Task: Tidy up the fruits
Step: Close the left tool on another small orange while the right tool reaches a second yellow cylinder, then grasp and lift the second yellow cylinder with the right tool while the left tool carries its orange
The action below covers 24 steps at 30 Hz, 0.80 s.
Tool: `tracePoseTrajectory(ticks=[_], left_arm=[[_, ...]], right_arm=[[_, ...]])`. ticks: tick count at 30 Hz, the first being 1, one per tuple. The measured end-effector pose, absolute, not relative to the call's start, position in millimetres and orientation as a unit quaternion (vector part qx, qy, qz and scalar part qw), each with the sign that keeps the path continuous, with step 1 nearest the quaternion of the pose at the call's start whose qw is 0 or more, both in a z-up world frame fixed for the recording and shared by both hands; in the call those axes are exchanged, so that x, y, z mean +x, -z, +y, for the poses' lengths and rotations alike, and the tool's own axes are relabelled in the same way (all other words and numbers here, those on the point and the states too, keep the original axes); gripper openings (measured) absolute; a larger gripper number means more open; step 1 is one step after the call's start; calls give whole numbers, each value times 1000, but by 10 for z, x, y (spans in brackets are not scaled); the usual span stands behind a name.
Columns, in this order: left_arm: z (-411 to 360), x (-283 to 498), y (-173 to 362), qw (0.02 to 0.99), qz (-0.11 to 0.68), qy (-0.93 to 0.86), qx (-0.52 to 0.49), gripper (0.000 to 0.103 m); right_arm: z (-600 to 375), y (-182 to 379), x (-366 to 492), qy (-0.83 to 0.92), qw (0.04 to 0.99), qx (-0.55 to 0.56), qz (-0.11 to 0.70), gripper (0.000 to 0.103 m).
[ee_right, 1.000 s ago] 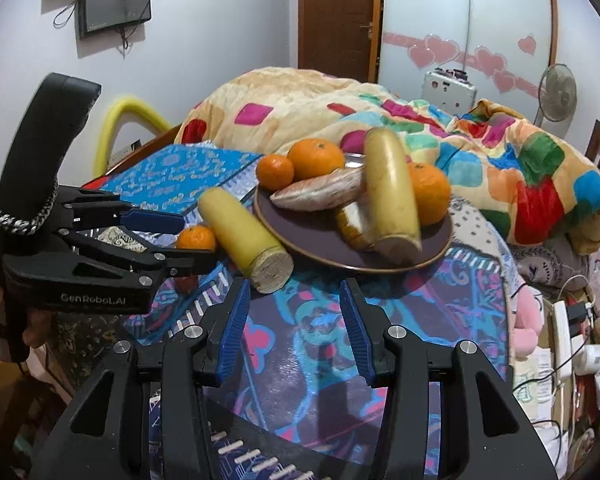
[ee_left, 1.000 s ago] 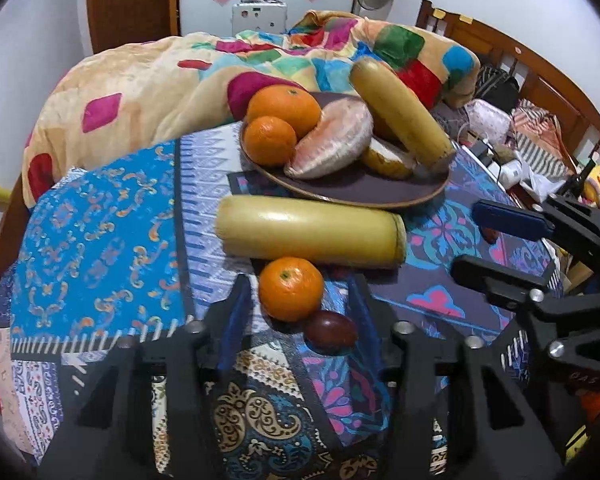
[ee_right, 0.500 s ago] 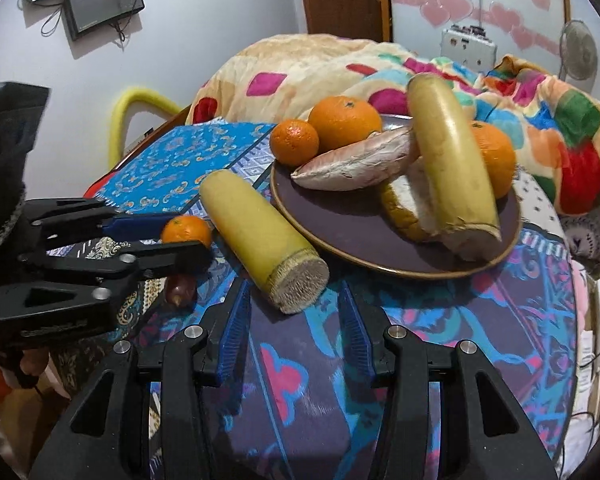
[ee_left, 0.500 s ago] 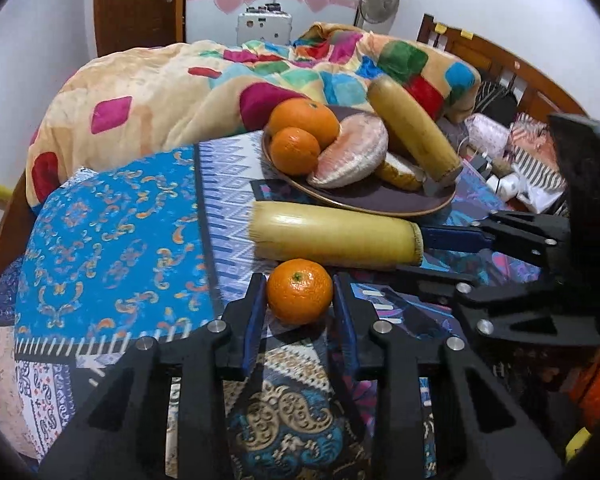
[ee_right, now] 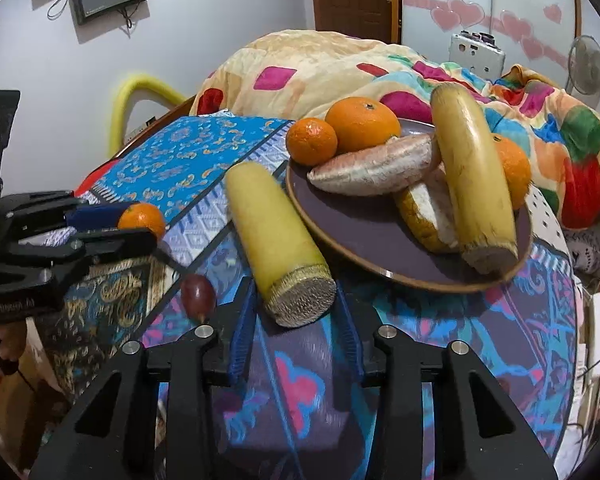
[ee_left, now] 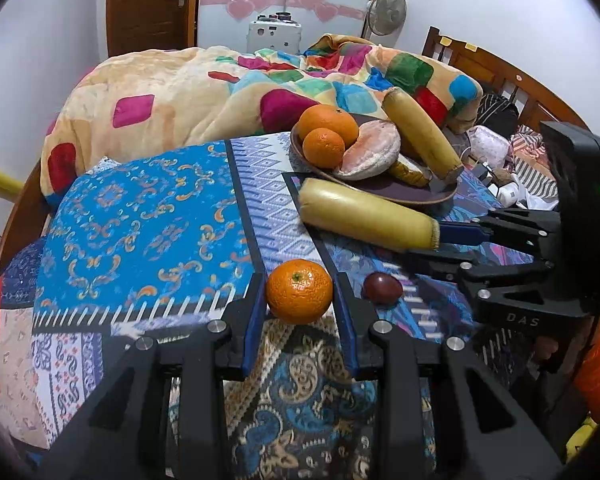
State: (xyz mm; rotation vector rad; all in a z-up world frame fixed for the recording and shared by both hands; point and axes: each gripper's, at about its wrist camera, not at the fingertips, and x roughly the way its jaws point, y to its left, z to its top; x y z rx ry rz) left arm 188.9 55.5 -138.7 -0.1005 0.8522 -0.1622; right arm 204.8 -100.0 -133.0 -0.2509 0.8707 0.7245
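Observation:
A small mandarin (ee_left: 299, 291) sits between the blue pads of my left gripper (ee_left: 300, 284), which is shut on it over the patterned cloth; the right wrist view shows the same grip (ee_right: 136, 222). A long yellow fruit (ee_right: 272, 216) lies beside the dark plate (ee_right: 380, 240). Its cut end is between the fingers of my right gripper (ee_right: 295, 286), whose jaws are closing with a thin gap still on the left side. A small dark purple fruit (ee_left: 382, 288) lies on the cloth between the two grippers. The plate holds oranges, a pomelo segment and another long yellow fruit.
A colourful quilt (ee_left: 220, 92) is heaped behind the round table. A wooden headboard (ee_left: 496, 68) and loose clutter (ee_left: 512, 192) lie to the right. A yellow tube (ee_right: 140, 92) stands by the wall on the left. The blue cloth (ee_left: 140, 232) on the left bears nothing.
My left gripper closed on the mandarin and shifted left, away from the dark purple fruit. My right gripper moved forward until the yellow fruit's cut end came between its narrowing jaws.

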Motion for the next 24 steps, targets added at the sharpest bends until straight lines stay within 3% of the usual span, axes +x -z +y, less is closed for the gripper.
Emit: tracePoseTrajectory(ticks=[16, 18, 21, 24], left_arm=[[346, 1498, 1434, 899, 425, 96, -34, 33], [325, 1501, 1448, 899, 427, 97, -32, 33], [310, 1532, 1488, 897, 430, 99, -32, 33], [314, 1565, 1509, 897, 428, 102, -34, 33]], right_arm=[[-1618, 1205, 1449, -302, 845, -131, 421, 33], [-1613, 1168, 1474, -297, 847, -133, 420, 35], [-1598, 1100, 1533, -296, 853, -132, 409, 51], [-1495, 1076, 1625, -302, 852, -140, 404, 51]])
